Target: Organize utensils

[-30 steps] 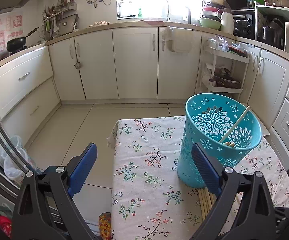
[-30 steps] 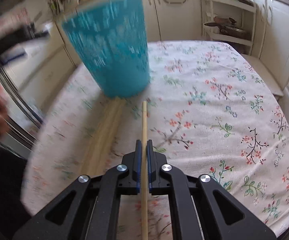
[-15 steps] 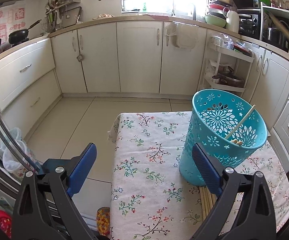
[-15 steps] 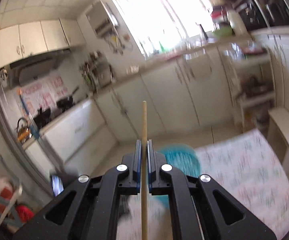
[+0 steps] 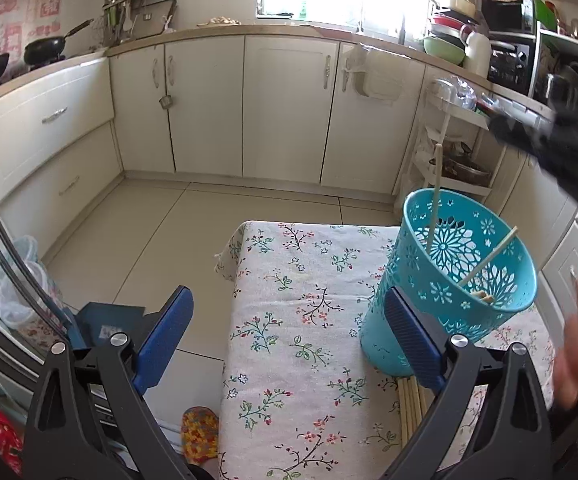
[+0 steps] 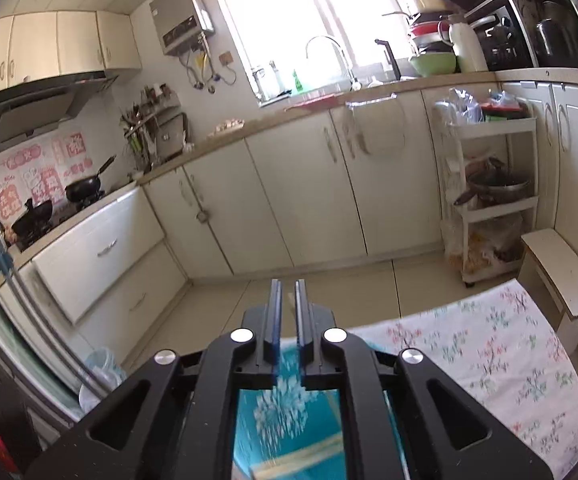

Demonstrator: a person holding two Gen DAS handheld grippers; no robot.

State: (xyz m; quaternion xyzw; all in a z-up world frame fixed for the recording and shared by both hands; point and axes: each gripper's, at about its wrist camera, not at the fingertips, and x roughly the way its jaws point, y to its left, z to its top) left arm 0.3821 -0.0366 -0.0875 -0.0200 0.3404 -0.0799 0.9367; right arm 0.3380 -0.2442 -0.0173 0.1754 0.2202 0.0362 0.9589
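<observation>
L tongs (image 5: 289, 332) gape wide w/ nothing between, hanging over the near table (image 5: 289, 280) edge just left of the teal basket (image 5: 449, 292), which stands on the floral cloth. 1 chopstick (image 5: 435, 196) is upright over the basket's far rim & another (image 5: 489, 256) leans inside, w/ a bundle of sticks (image 5: 411, 400) lying flat on the table at the basket's foot. R tongs (image 6: 287, 320), above the basket, are opening, only a slim gap so far, nothing between the pads.
</observation>
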